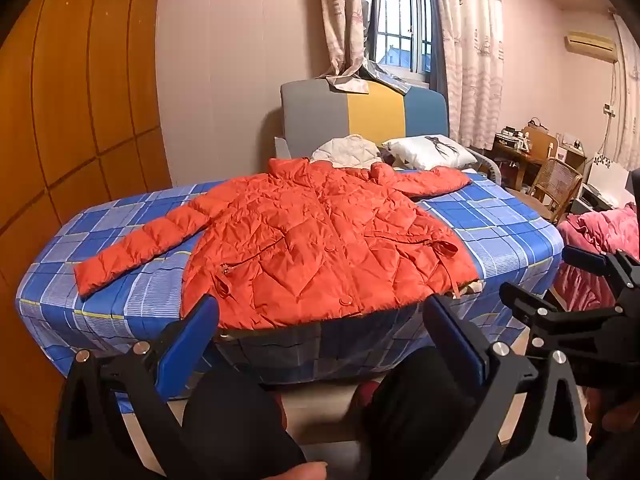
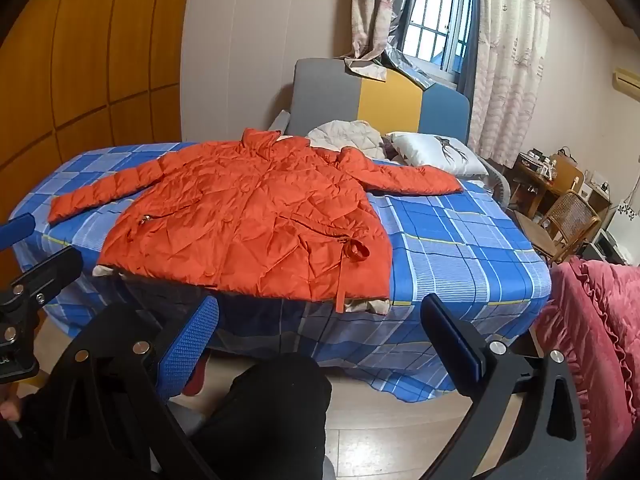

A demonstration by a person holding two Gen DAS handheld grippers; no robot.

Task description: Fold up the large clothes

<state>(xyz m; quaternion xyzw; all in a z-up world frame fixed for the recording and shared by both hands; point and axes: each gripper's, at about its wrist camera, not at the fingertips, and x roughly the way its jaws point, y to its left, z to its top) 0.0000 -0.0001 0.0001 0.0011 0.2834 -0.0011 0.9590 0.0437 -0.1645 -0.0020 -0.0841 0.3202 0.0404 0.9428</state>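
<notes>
Orange quilted jacket (image 1: 320,236) on blue-and-white checked bedsheet (image 1: 500,224); grey-yellow-blue headboard (image 1: 372,116)

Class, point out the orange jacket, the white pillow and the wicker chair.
orange jacket (image 1: 320,240): left wrist view, middle of the front panel.
white pillow (image 2: 436,152): right wrist view, centre of its face.
wicker chair (image 2: 570,220): right wrist view, woven backrest.

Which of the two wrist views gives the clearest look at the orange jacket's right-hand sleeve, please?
The right wrist view: the orange jacket's sleeve lies fully visible across the checked sheet. The left wrist view shows the same sleeve farther off and foreshortened.
</notes>
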